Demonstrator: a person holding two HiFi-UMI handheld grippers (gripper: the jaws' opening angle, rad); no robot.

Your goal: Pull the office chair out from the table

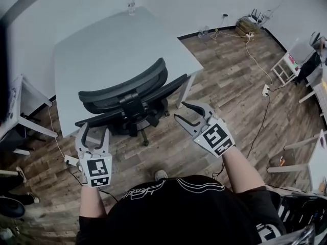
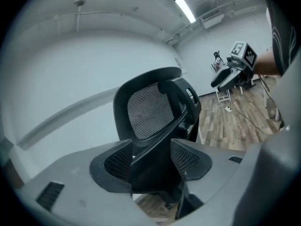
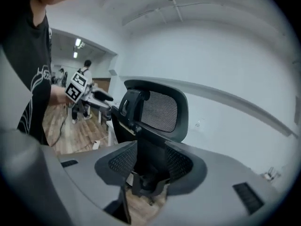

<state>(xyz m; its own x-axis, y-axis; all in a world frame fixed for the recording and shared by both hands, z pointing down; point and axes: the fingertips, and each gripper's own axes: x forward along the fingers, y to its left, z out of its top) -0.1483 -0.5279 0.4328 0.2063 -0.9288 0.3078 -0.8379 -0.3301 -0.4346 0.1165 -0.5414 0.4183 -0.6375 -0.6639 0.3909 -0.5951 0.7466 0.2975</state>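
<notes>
A black mesh-backed office chair (image 1: 127,88) stands tucked against the near edge of the grey table (image 1: 112,45), its backrest toward me. My left gripper (image 1: 95,129) hangs open just left of and below the chair, with nothing between its fingers. To the chair's right, my right gripper (image 1: 180,111) is open and empty too. Neither touches the chair. In the left gripper view the chair (image 2: 150,105) shows beyond the spread jaws of the left gripper (image 2: 153,157). The right gripper view frames the chair (image 3: 160,109) past the right gripper (image 3: 150,161) in the same way.
A small bottle (image 1: 131,5) stands at the table's far edge. Cables and a power strip (image 1: 265,90) lie on the wood floor at right, another strip (image 1: 71,161) by my left gripper. White tables (image 1: 20,101) flank the room. A person (image 3: 86,69) stands far off.
</notes>
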